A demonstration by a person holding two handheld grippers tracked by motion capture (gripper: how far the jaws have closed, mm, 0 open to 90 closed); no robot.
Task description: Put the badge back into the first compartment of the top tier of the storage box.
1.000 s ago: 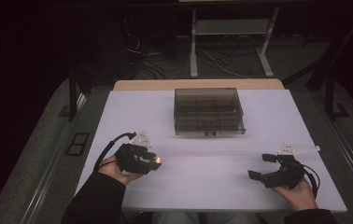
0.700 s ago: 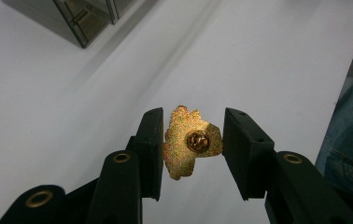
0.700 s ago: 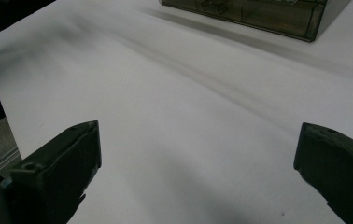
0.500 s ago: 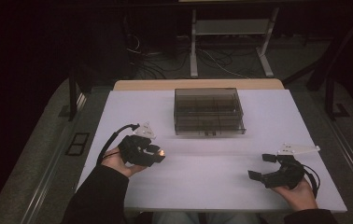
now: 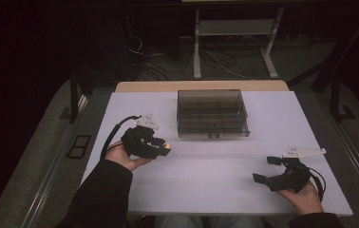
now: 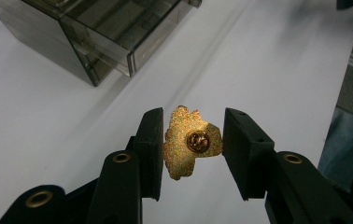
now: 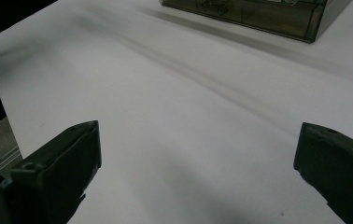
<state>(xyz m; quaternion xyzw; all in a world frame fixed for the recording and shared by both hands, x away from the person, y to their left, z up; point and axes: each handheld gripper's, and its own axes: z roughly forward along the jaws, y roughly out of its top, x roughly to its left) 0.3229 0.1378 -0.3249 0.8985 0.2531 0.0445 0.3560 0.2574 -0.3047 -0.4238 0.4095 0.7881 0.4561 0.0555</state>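
Note:
A gold glittery pin (image 6: 182, 156) with a round clasp on its back sits between the black jaws of my left gripper (image 6: 192, 123), which is shut on it above the white table. In the high view that left gripper (image 5: 164, 146) hovers at the table's left, just left of the front corner of a smoky transparent drawer box (image 5: 212, 113), and the pin (image 5: 167, 145) glints at its tip. My right gripper (image 5: 264, 169) rests low at the front right, open. In its own view the right gripper (image 7: 198, 144) has its jaws far apart with nothing between them.
The white tabletop (image 5: 215, 185) spreads between the two hands. The drawer box (image 6: 95, 32) stands at the back centre, its drawers shut; its front face (image 7: 258, 14) is far from the right gripper. Dark floor, cables and a metal stand lie beyond the table.
My left gripper has carried the pin away from the person and slightly right, toward the drawer box. The right gripper has stayed in place, open.

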